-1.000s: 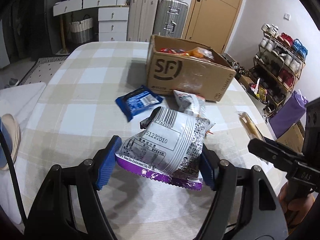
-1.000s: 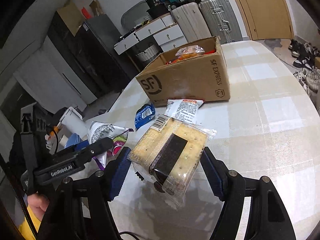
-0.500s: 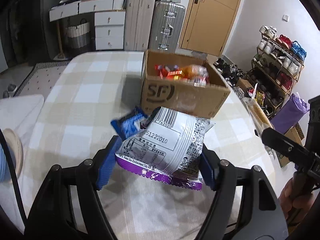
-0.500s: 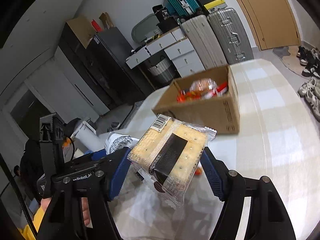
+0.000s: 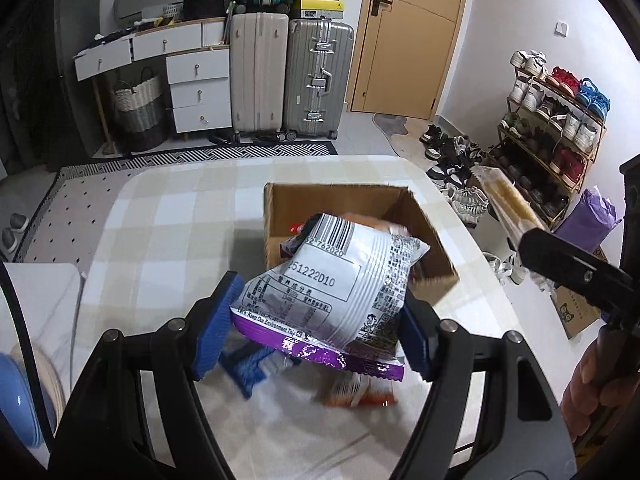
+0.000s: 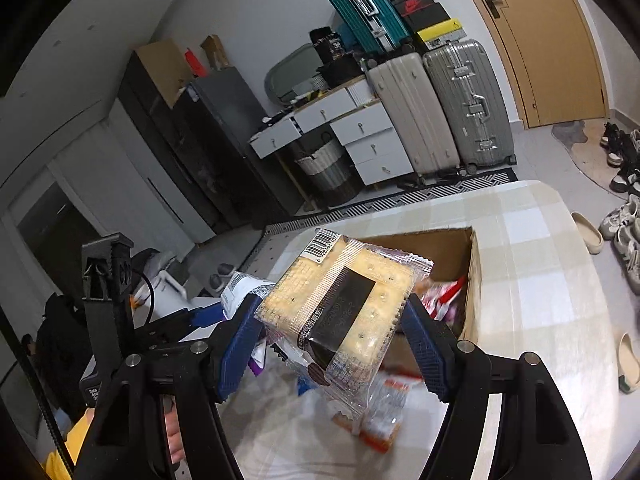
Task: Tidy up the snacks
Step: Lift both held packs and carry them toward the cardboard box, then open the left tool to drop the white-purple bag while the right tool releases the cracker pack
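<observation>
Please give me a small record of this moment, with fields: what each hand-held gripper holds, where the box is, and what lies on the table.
left hand-held gripper: shut on silver-purple snack bag
right hand-held gripper: shut on cracker pack
cardboard box: open, on checked table, snacks inside
loose on table: blue packet, orange packet

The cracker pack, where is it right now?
In the right wrist view the cracker pack sits pinched in the right claw, up above the table by the cardboard box.
</observation>
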`<move>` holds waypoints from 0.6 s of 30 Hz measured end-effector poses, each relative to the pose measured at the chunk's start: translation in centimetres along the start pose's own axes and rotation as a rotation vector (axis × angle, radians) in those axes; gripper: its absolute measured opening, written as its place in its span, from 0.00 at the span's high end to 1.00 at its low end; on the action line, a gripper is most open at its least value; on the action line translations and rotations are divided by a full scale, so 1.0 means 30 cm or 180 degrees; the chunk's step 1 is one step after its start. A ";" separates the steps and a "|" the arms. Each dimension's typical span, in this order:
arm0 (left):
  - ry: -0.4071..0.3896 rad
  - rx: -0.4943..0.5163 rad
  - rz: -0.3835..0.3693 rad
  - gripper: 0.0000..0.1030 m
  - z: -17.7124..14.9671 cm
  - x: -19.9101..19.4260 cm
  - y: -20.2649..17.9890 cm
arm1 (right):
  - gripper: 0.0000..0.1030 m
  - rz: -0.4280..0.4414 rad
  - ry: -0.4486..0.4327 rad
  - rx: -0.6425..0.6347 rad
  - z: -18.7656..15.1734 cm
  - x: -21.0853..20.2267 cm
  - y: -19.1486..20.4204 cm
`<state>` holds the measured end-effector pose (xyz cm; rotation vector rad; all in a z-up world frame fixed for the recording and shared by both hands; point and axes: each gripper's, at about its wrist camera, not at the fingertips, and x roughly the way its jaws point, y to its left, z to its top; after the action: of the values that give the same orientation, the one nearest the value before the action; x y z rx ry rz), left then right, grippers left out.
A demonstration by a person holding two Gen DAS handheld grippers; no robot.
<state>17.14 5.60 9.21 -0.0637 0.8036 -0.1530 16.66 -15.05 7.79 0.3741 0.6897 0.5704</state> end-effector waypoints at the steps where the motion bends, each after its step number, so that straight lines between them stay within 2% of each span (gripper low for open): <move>1: 0.0016 0.0004 0.0011 0.32 0.022 0.022 0.001 | 0.31 -0.0046 0.0023 0.0017 0.019 0.020 -0.013; 4: 0.0074 -0.0032 0.0017 0.32 0.086 0.100 0.006 | 0.31 -0.0120 0.0114 0.0090 0.060 0.083 -0.055; 9: 0.0241 -0.0139 0.0045 0.32 0.175 0.264 0.025 | 0.31 -0.0066 0.0311 0.0322 0.109 0.205 -0.151; 15: 0.0499 -0.0186 -0.0066 0.32 0.210 0.441 0.038 | 0.31 -0.0023 0.0421 0.0464 0.136 0.303 -0.232; 18: 0.0538 -0.0117 -0.0013 0.32 0.206 0.502 0.040 | 0.31 0.0002 0.0437 0.0521 0.141 0.336 -0.268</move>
<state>32.01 4.36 2.64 -0.0878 0.9750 -0.1490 28.85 -15.85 1.87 0.4907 0.8713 0.5454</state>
